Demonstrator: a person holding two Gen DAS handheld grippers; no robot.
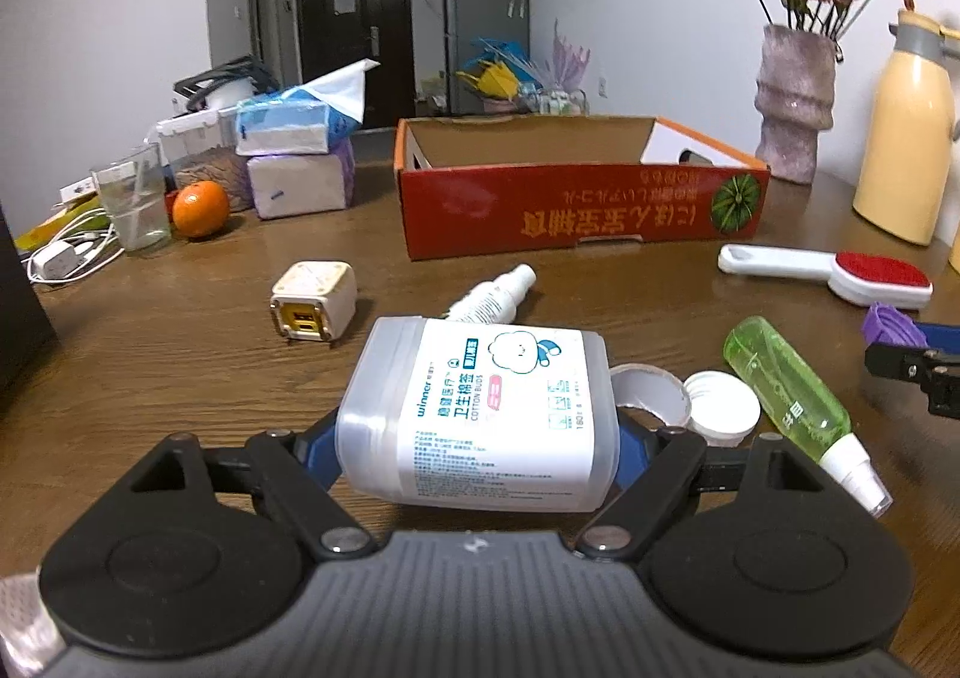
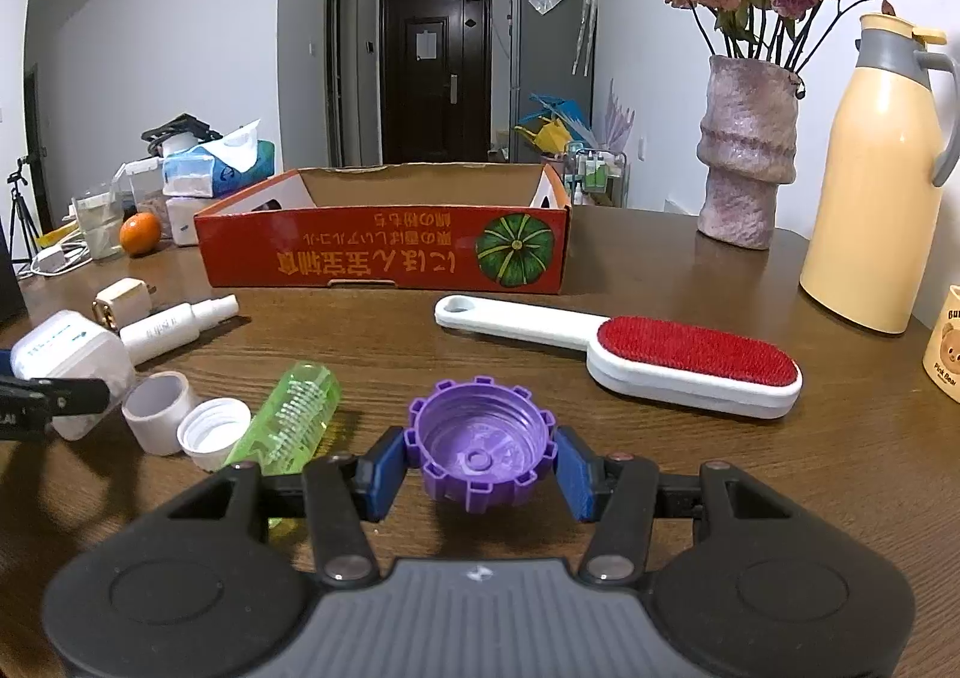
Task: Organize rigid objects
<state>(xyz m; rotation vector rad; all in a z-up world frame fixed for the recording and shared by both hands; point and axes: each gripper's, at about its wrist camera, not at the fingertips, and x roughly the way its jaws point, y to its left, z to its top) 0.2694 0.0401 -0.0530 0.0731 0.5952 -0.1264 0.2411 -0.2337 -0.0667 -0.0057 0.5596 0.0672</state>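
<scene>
Wooden worktop (image 2: 690,474), domestic room. Left gripper (image 1: 477,447) clamped cotton-bud box (image 1: 480,414), near edge; right gripper (image 2: 477,465) pinched purple cap (image 2: 477,447), near edge. Step judged: pick-up done. Next: carry both over the wall of red carton (image 2: 384,252), mid-worktop.

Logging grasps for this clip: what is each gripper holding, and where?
Left gripper: cotton bud box, by its two ends. Right gripper: purple cap, by opposite rim sides.

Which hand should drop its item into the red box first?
Probably right: its tool grips the small purple cap, with the box open straight ahead. The left tool holds the bulkier cotton-bud box.
</scene>
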